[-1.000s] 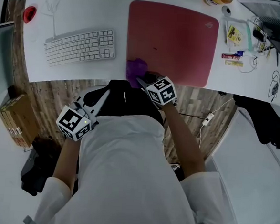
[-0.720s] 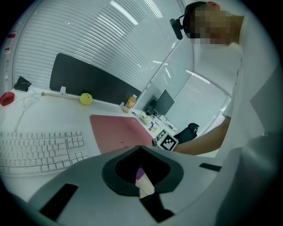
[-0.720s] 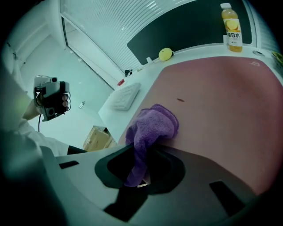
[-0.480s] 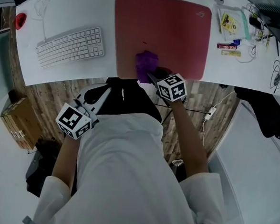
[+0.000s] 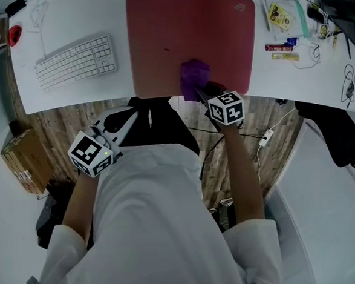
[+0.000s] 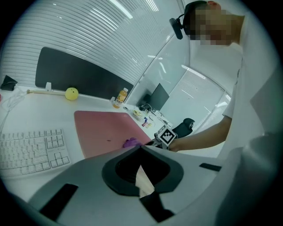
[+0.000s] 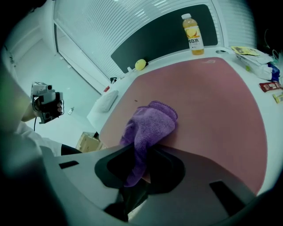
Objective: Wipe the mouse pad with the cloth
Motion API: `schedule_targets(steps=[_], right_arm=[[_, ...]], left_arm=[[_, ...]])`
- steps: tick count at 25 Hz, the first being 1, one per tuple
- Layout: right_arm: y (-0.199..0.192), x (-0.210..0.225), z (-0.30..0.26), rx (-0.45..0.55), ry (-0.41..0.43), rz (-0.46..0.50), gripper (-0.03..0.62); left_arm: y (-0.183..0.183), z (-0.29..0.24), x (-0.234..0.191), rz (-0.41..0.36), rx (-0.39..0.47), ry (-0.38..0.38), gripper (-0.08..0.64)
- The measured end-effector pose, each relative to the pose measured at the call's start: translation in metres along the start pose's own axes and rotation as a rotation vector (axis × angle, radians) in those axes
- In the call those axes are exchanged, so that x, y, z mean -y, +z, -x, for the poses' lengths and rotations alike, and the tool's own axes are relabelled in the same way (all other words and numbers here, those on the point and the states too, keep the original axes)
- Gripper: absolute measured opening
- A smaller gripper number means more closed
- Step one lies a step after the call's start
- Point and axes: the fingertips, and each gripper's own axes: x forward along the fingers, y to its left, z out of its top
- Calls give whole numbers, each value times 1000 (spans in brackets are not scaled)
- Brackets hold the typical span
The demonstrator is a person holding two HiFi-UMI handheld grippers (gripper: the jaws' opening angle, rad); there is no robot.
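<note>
Mouse pad: large dusky-red rectangle with rounded corners, matte and smooth, flat on white desk, reaching desk's near edge. Small pale logo at far right corner, too faint to read. One tiny dark speck left of middle.

Cloth: purple, fluffy terry-like pile, bunched into a folded lump. Resting on pad close to near edge, slightly right of middle. Pinched at near end by right gripper, jaws closed on a hanging fold. Marker cube with black-and-white squares just behind, above wood-look floor.

Left gripper: held low by the body, off the desk, well apart from pad. Jaws seemingly pressed together with nothing between, only a pale sliver visible there.

White keyboard left of pad, angled. Right of pad, small snack packets in red and yellow wrappers, print too small to read. At far edge, plastic bottle of yellow-orange drink with white cap, label characters not legible. Yellow ball to its left.
</note>
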Motion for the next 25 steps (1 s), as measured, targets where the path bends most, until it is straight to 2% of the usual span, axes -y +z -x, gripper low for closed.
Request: schedule_targets(steps=[14,25], right_arm=[[-20,81,60,13,-132,-51,86],[-31,117,87,-6,-207,-62,86]], left_arm=[[3,-19,16,-24,-29,-27,18],[5,-25,22,-32,-30,-32,18]])
